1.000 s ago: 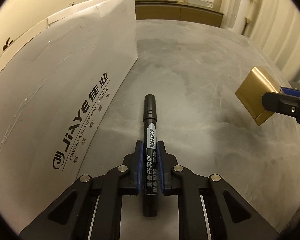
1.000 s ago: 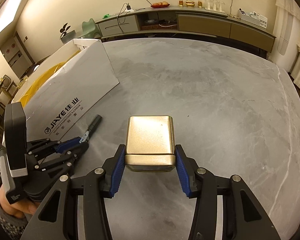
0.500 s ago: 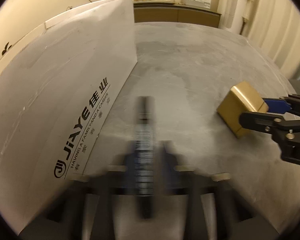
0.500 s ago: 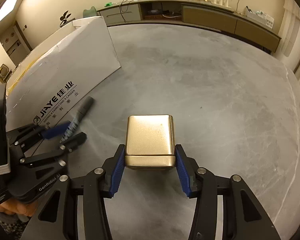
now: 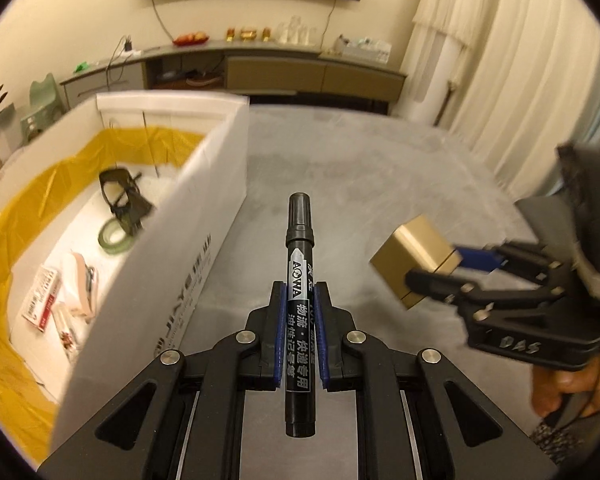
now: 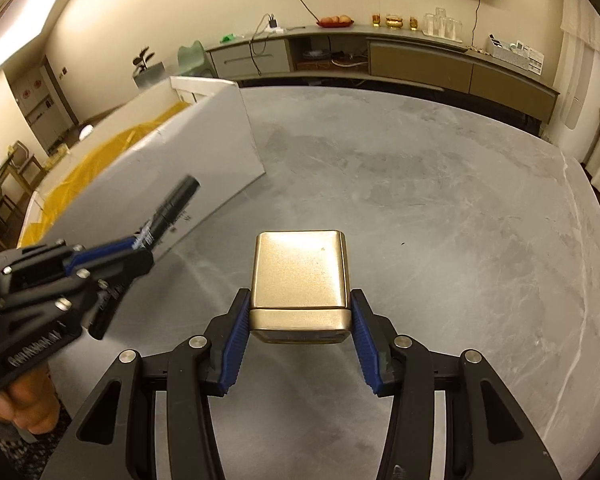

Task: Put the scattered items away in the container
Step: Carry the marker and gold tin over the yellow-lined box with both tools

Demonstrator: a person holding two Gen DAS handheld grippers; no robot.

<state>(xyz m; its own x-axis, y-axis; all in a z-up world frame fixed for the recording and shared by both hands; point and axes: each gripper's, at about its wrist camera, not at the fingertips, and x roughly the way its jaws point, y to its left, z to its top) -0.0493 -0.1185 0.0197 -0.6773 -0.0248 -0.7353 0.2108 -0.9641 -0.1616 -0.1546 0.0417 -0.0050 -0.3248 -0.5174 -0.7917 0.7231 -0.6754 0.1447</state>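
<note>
My left gripper [image 5: 300,288] is shut on a black marker [image 5: 299,232], which points forward and is lifted off the grey table [image 5: 340,184]. It hangs just right of the white cardboard box [image 5: 204,216], level with its rim. My right gripper [image 6: 299,298] is shut on a gold tin [image 6: 300,272], held above the table. In the left wrist view the gold tin [image 5: 412,256] and the right gripper [image 5: 436,268] are at the right. In the right wrist view the left gripper [image 6: 136,246] holds the marker [image 6: 176,200] in front of the box [image 6: 160,176].
The box has a yellow liner [image 5: 4,248] and holds a black item [image 5: 122,196], a green tape roll [image 5: 114,236] and small packets [image 5: 44,296]. A hand [image 5: 568,384] grips the right tool. A long sideboard [image 6: 420,52] stands behind the table.
My left gripper has risen and tilted up with the marker, so the box's inside now shows. The right gripper with the gold tin has shifted only slightly.
</note>
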